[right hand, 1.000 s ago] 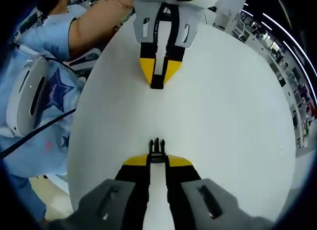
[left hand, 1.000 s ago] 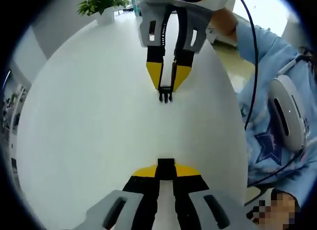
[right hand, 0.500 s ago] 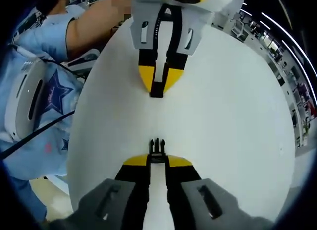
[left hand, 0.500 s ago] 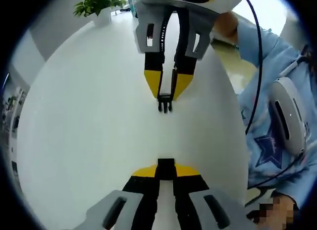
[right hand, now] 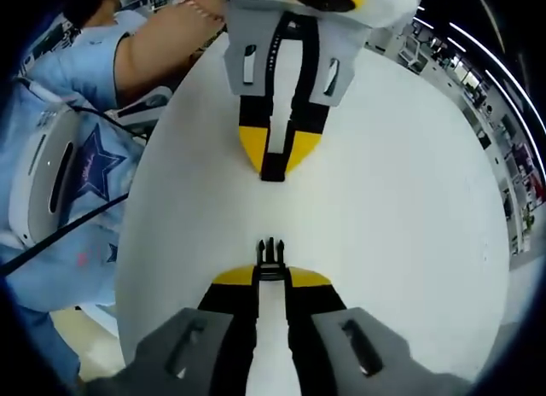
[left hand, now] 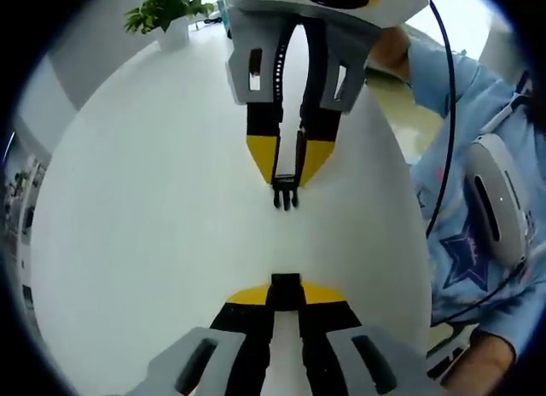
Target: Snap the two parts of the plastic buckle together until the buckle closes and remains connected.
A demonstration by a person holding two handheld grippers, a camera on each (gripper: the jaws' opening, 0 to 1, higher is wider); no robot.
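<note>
Left gripper view, pronged buckle half [left hand: 285,194], socket half [left hand: 286,290] apart, facing

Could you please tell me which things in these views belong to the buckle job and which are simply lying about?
Job:
pronged buckle half in right gripper
socket buckle half in left gripper
white table

Lying about:
potted plant

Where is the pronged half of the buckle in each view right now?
Left gripper view: pronged buckle half above centre, held by the right gripper coming from the top.
Right gripper view: low centre, at that gripper's own tips.
Shared landmark: the white table.
</note>
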